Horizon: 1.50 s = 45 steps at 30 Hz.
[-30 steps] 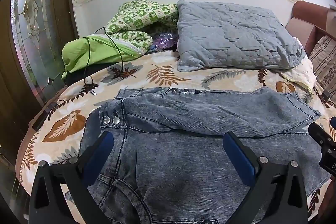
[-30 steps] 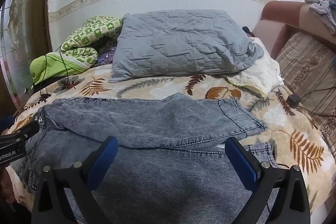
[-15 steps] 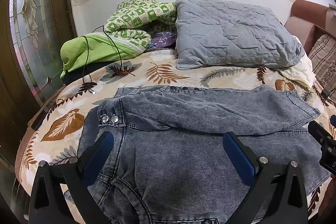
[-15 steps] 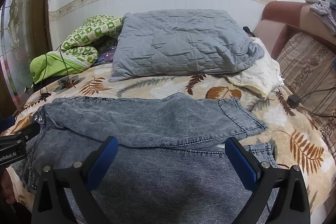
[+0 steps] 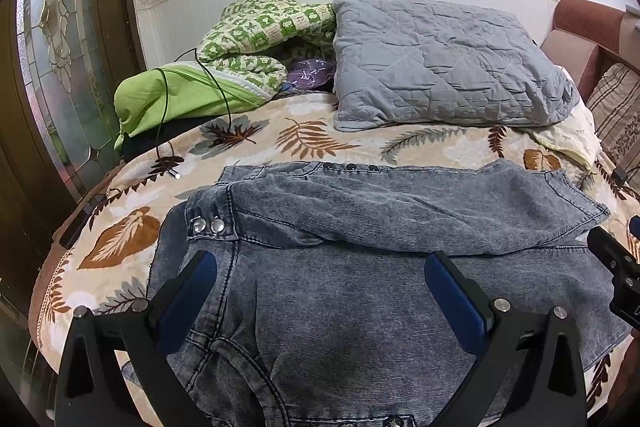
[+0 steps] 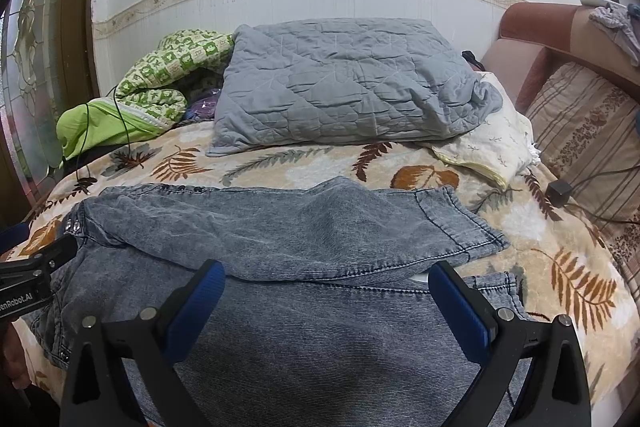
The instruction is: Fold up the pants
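Note:
Grey-blue washed denim pants [image 5: 360, 227] lie flat across the leaf-print bed, waist with two metal buttons at the left, one leg lying over the other; they also show in the right wrist view [image 6: 300, 227], with the hems at the right. My left gripper [image 5: 320, 291] is open and empty, held above the waist and seat area. My right gripper [image 6: 326, 297] is open and empty, held above the leg part near the hems. Each gripper shows at the edge of the other's view.
A grey quilted pillow [image 5: 440, 63] and a green patterned blanket [image 5: 264, 35] lie at the back by the wall. A black cable [image 5: 164, 123] trails over a green bundle at the left. A brown sofa [image 6: 580, 87] with a striped cushion stands at the right.
Both grippers have barely shifted; the view has drifted slightly. The pants lie as before.

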Each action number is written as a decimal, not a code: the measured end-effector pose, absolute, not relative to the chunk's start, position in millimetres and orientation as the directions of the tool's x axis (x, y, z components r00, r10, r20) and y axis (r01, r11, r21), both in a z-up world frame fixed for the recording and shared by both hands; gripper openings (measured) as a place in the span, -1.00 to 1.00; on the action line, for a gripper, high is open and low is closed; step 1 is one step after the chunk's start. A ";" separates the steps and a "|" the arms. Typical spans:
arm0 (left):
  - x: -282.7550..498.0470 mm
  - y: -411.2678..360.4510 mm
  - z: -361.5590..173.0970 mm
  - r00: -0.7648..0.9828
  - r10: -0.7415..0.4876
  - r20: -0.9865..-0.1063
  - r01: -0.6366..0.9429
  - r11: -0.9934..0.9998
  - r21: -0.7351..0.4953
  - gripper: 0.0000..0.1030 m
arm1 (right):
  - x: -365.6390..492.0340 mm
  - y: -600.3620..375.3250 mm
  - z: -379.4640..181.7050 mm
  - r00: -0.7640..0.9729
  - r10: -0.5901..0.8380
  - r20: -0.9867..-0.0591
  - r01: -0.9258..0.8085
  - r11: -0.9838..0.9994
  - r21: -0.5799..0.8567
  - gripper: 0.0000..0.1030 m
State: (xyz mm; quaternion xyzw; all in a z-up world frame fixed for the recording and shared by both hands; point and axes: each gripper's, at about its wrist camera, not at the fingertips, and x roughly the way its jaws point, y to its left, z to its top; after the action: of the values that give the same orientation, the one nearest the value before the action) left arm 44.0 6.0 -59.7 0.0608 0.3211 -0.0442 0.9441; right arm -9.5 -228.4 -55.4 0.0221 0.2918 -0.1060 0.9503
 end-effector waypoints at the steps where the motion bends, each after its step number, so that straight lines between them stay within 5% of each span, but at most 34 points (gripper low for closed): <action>1: 44.0 5.9 -59.7 0.790 -0.044 -0.612 0.122 0.989 0.087 1.00 | -9.9 -228.6 -55.6 0.808 -0.189 -0.558 0.215 0.976 -0.020 1.00; 26: 57.7 14.5 -62.3 0.729 -0.106 -0.676 0.154 0.988 0.012 1.00 | -4.2 -244.9 -44.9 0.811 -0.212 -0.546 0.236 0.971 -0.026 1.00; 34: 112.7 44.3 -54.5 0.684 -0.072 -0.726 0.104 0.995 0.000 1.00 | 35.6 -357.9 -37.4 0.776 -0.247 -0.581 0.356 0.931 0.080 1.00; 45: 240.7 89.6 -53.0 0.549 -0.001 -0.836 0.053 0.998 0.034 1.00 | 136.0 -463.8 -65.4 0.694 -0.060 -0.718 0.414 0.849 0.329 0.95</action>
State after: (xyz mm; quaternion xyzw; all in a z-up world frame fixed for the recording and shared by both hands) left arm 240.7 89.6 -53.0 0.0278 0.4748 -0.0153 0.8795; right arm 136.0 -463.8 -65.4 0.2405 0.3679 -0.1335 0.8883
